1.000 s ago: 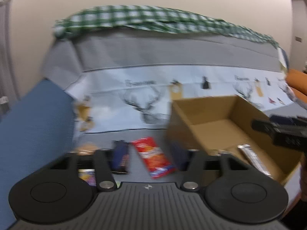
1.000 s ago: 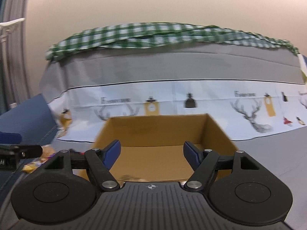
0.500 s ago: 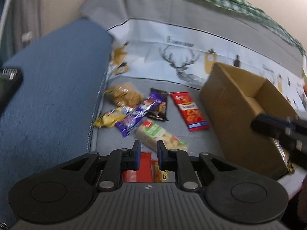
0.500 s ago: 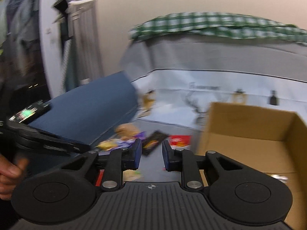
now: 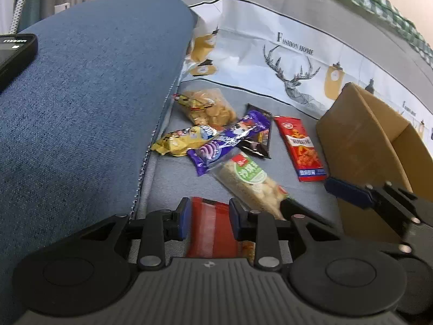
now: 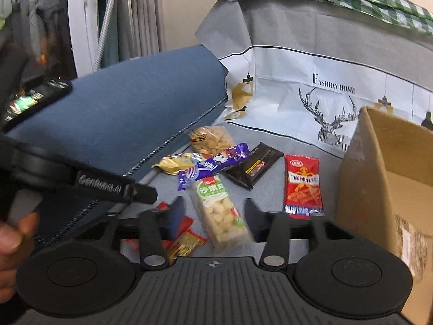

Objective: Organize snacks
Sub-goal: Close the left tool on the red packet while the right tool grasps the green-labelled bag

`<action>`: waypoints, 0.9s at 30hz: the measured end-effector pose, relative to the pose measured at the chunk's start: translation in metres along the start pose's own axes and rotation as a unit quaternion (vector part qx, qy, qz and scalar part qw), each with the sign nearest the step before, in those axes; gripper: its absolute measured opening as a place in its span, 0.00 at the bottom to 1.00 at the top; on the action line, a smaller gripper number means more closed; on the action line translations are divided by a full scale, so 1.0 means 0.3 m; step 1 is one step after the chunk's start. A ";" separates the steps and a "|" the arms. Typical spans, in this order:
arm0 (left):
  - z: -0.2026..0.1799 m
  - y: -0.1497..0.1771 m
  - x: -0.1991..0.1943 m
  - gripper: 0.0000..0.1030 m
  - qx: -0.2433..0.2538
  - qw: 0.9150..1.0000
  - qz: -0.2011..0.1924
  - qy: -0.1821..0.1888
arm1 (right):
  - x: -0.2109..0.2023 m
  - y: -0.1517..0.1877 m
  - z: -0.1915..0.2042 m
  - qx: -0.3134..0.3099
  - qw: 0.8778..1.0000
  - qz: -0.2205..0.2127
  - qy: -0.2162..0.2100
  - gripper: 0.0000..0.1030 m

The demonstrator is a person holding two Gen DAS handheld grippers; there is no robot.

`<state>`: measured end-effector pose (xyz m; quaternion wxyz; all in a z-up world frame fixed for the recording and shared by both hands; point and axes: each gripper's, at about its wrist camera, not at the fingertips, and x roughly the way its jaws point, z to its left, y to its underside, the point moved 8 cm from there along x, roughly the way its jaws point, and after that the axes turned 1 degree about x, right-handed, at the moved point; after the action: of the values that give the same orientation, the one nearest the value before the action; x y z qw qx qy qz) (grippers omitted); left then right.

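Several snack packs lie on the grey sofa seat. A red pack (image 5: 212,227) lies between the jaws of my open left gripper (image 5: 208,218), which hovers over it. A green-labelled rice cracker pack (image 6: 219,211) lies between the jaws of my open right gripper (image 6: 212,214); it also shows in the left wrist view (image 5: 250,181). Further back lie a purple bar (image 5: 224,142), a yellow pack (image 5: 184,139), a cookie bag (image 5: 207,107), a dark bar (image 5: 258,135) and a red spicy strip pack (image 5: 301,147). A cardboard box (image 5: 362,146) stands open at the right.
A blue sofa arm (image 5: 81,103) rises on the left with a phone (image 5: 13,51) on it. A deer-print cover (image 5: 292,62) hangs on the backrest. The left gripper's body (image 6: 81,181) crosses the right wrist view at the left.
Both grippers have swung left from the box and down toward the snacks. Both jaws were nearly shut half a second ago and have opened around the packs.
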<state>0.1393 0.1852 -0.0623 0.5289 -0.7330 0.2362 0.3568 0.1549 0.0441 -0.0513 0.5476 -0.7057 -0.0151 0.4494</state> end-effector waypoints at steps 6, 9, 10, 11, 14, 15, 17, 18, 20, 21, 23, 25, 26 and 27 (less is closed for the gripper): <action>0.001 -0.005 0.008 0.33 -0.005 1.000 -0.002 0.002 | 0.130 0.020 0.000 -0.024 0.999 0.025 0.017 0.71; 0.001 -0.004 0.008 0.34 -0.003 1.000 -0.001 0.001 | 0.192 0.053 -0.013 -0.016 0.998 0.054 0.020 0.71; 0.000 -0.005 0.011 0.34 -0.001 1.000 0.001 0.000 | 0.206 0.064 -0.015 -0.013 0.998 0.064 0.019 0.69; -0.001 -0.005 0.012 0.35 0.001 1.000 0.002 0.000 | 0.217 0.075 -0.018 -0.010 0.997 0.073 0.017 0.58; -0.006 -0.002 0.020 0.38 0.005 1.000 0.008 0.004 | 0.222 0.091 -0.017 -0.012 0.996 0.087 0.010 0.37; -0.010 -0.001 0.024 0.39 0.007 1.000 0.012 0.004 | 0.191 0.078 -0.013 -0.011 0.997 0.081 0.002 0.37; -0.015 0.006 0.034 0.42 0.007 1.000 0.022 0.005 | 0.164 0.069 -0.011 -0.014 0.997 0.075 0.004 0.36; -0.015 0.008 0.041 0.43 0.007 1.000 0.029 0.007 | 0.136 0.063 -0.012 -0.018 0.997 0.070 0.010 0.36; -0.019 0.015 0.052 0.46 0.007 0.999 0.044 0.007 | 0.068 0.064 -0.015 -0.021 0.998 0.057 0.020 0.36; -0.021 0.019 0.060 0.47 0.009 0.998 0.055 0.006 | 0.010 0.101 -0.021 -0.012 0.998 0.060 0.032 0.36; -0.022 0.031 0.073 0.51 0.016 0.997 0.075 0.004 | -0.015 0.127 -0.023 -0.005 0.997 0.068 0.038 0.36; -0.023 0.047 0.085 0.54 0.026 0.996 0.089 0.001 | -0.065 0.172 -0.020 0.012 0.997 0.072 0.039 0.36; -0.023 0.054 0.091 0.55 0.030 0.995 0.092 -0.001 | -0.104 0.222 -0.012 0.015 0.996 0.080 0.045 0.36; -0.024 0.060 0.095 0.56 0.036 0.995 0.092 -0.005 | -0.104 0.222 -0.012 0.015 0.996 0.080 0.045 0.36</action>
<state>0.1464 0.1734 -0.0938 0.5208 -0.6869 0.3122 0.3993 0.1073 -0.0013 -0.0843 0.5201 -0.7159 0.0728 0.4601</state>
